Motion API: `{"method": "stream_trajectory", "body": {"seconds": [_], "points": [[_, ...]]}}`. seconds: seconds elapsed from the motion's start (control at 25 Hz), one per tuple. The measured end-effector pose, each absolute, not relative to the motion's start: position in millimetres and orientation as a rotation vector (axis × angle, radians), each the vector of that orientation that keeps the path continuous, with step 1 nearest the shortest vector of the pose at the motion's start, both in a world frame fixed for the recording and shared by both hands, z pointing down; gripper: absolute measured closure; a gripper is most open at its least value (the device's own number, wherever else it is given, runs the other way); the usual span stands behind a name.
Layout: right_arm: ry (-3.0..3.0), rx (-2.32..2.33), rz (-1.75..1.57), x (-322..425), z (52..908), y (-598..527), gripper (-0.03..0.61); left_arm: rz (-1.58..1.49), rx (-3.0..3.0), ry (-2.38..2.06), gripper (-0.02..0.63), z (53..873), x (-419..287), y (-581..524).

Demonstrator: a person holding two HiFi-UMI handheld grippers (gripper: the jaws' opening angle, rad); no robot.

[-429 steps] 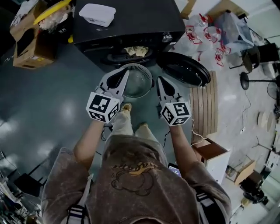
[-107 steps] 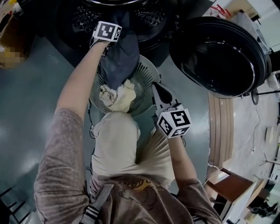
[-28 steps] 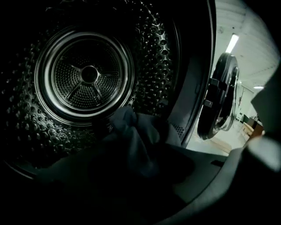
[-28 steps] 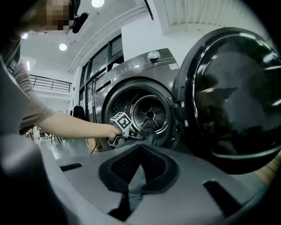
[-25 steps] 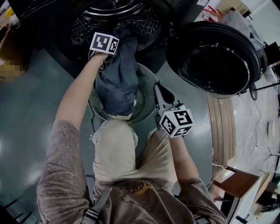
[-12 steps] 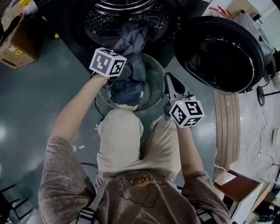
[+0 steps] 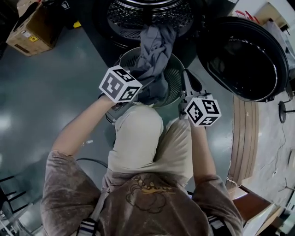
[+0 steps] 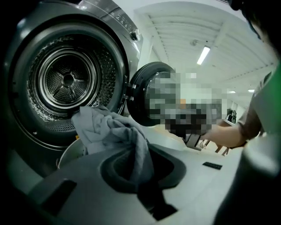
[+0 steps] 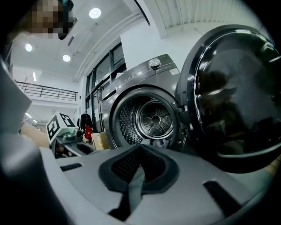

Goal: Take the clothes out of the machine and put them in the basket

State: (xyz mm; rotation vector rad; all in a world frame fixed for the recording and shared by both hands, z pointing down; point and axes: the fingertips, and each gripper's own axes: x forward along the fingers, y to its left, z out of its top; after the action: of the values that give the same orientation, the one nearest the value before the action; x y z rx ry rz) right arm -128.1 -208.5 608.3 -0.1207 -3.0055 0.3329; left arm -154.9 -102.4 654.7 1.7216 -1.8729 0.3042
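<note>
A grey garment [image 7: 154,50] hangs out of the washing machine's drum [image 7: 147,14] and runs down across the round basket [image 7: 177,73] below it. My left gripper [image 7: 140,92] is shut on the garment's near end at the basket's near left rim. In the left gripper view the cloth [image 8: 109,127] passes between the closed jaws of the left gripper [image 8: 142,173]. Beside the basket's right rim, my right gripper [image 7: 190,82] points at the drum [image 9: 153,118]. The right gripper [image 9: 138,171] has its jaws together, with nothing in them.
The machine's round door [image 7: 249,60] stands swung open at the right, close to my right gripper. A cardboard box [image 7: 32,30] sits on the floor at the far left. A slatted wooden board [image 7: 239,133] lies at the right. The person's knees [image 7: 138,138] are just behind the basket.
My left gripper has drawn back from the drum mouth toward the person, pulling the grey garment out over the basket. The right gripper has stayed beside the basket.
</note>
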Motion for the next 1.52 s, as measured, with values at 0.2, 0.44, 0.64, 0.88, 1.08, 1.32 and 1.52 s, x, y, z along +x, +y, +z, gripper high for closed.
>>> {"method": "stream_trajectory", "body": {"seconds": [0.2, 0.44, 0.64, 0.88, 1.08, 1.32, 1.52], "points": [[-2.993, -0.130, 0.333, -124.5, 611.6, -202.8, 0.580, 0.318, 1.642, -2.000, 0.303, 659.4, -184.3, -98.0], [-2.987, -0.092, 0.336, -114.4, 608.9, -207.8, 0.580, 0.248, 1.536, -2.156, 0.265, 667.3, -261.6, -134.9], [-2.986, -0.041, 0.343, -107.8, 606.8, -219.9, 0.580, 0.214, 1.420, -2.217, 0.249, 685.6, -324.3, -176.6], [-2.969, 0.010, 0.323, -100.9, 610.7, -228.8, 0.580, 0.247, 1.302, -2.234, 0.205, 709.4, -373.1, -211.8], [-2.964, 0.045, 0.290, -92.9, 609.3, -236.3, 0.580, 0.292, 1.182, -2.318, 0.196, 714.1, -382.6, -234.7], [-2.958, 0.051, 0.289, -90.5, 613.8, -239.7, 0.580, 0.408, 1.014, -2.445, 0.417, 715.7, -397.0, -217.2], [-2.950, 0.032, 0.306, -90.5, 619.0, -235.4, 0.580, 0.169, 1.080, -2.373, 0.594, 710.0, -392.6, -206.7]]}}
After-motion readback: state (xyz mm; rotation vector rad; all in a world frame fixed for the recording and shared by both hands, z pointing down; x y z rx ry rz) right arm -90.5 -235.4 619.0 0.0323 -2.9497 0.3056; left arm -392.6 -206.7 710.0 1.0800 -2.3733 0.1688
